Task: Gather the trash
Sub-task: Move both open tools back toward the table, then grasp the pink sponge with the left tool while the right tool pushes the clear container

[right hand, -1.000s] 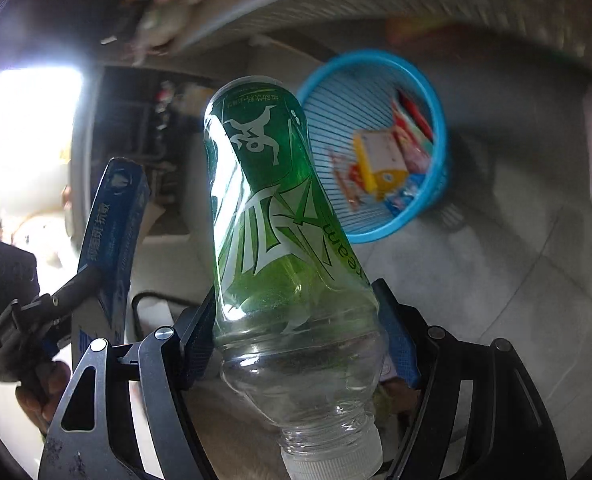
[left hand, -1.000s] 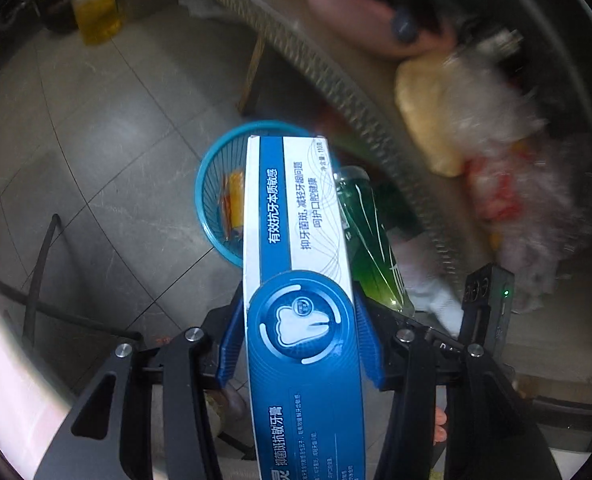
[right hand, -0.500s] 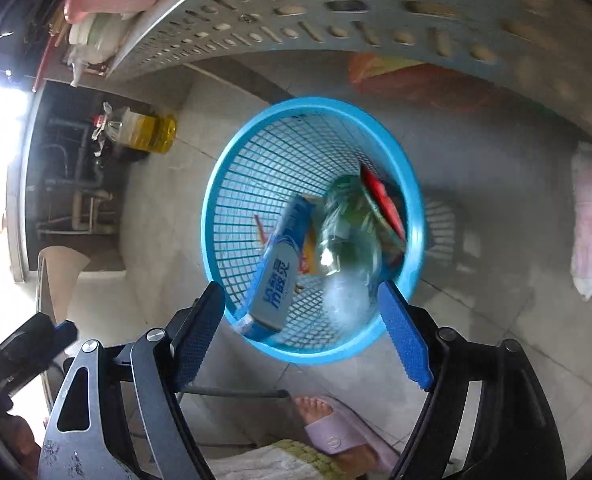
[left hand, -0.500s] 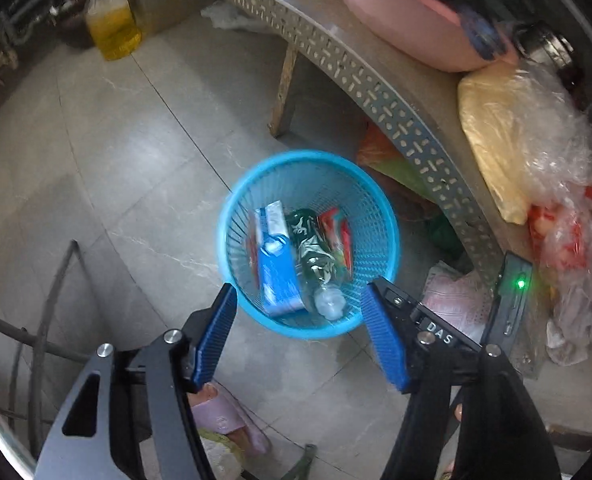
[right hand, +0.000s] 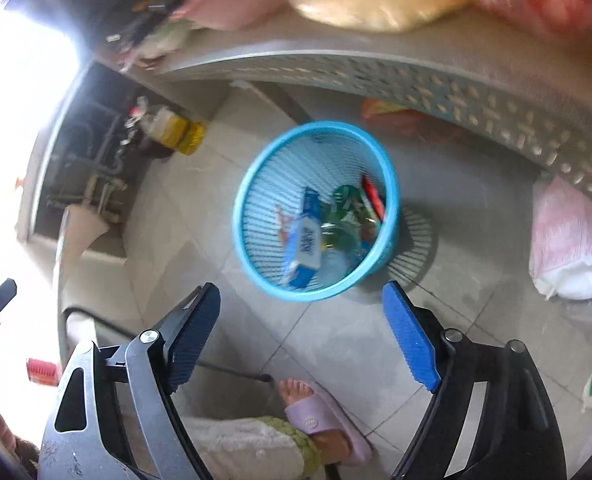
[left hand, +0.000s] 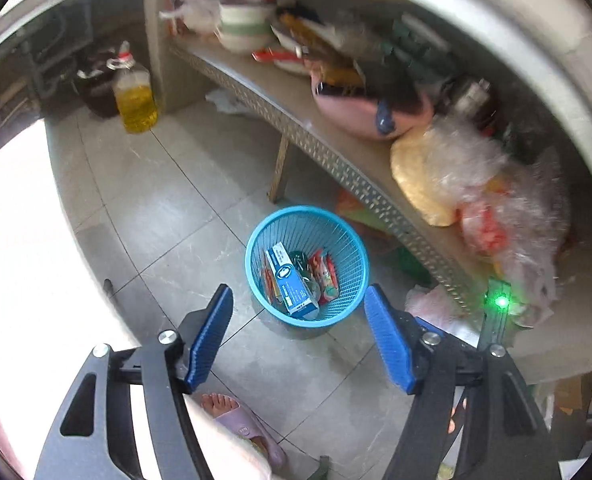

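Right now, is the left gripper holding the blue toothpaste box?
No, the toothpaste box lies inside the blue basket on the floor, and the left gripper has nothing between its open fingers.

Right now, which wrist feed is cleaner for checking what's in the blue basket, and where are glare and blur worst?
Left wrist: blue basket fairly sharp, toothpaste box readable; glare whites out the floor at left, shelf clutter smeared. Right wrist: basket and contents motion-blurred; blown-out light upper left. Use left.

Both views overlook basket (left hand: 256, 236) (right hand: 248, 184)
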`<move>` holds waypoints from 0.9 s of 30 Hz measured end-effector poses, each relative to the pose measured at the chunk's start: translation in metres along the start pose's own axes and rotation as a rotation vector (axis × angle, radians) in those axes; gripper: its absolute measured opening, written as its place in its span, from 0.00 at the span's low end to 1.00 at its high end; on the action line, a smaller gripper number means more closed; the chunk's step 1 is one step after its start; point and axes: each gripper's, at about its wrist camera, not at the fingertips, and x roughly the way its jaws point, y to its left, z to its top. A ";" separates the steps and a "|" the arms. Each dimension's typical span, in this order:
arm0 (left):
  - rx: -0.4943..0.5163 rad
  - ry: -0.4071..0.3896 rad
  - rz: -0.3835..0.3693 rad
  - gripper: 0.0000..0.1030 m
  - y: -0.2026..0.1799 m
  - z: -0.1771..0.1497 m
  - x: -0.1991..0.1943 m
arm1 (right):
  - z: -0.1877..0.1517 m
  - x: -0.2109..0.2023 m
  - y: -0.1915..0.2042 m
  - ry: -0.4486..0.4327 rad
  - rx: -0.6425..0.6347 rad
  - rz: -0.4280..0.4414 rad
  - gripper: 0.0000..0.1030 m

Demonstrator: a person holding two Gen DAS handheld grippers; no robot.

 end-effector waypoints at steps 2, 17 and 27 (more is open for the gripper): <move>-0.014 -0.045 0.003 0.67 0.008 -0.020 -0.027 | -0.002 -0.013 0.016 -0.007 -0.038 0.035 0.79; -0.354 -0.365 0.184 0.70 0.138 -0.210 -0.197 | -0.040 -0.041 0.171 0.108 -0.410 0.279 0.79; -0.582 -0.497 0.325 0.70 0.219 -0.287 -0.239 | -0.114 -0.020 0.308 0.236 -0.740 0.386 0.79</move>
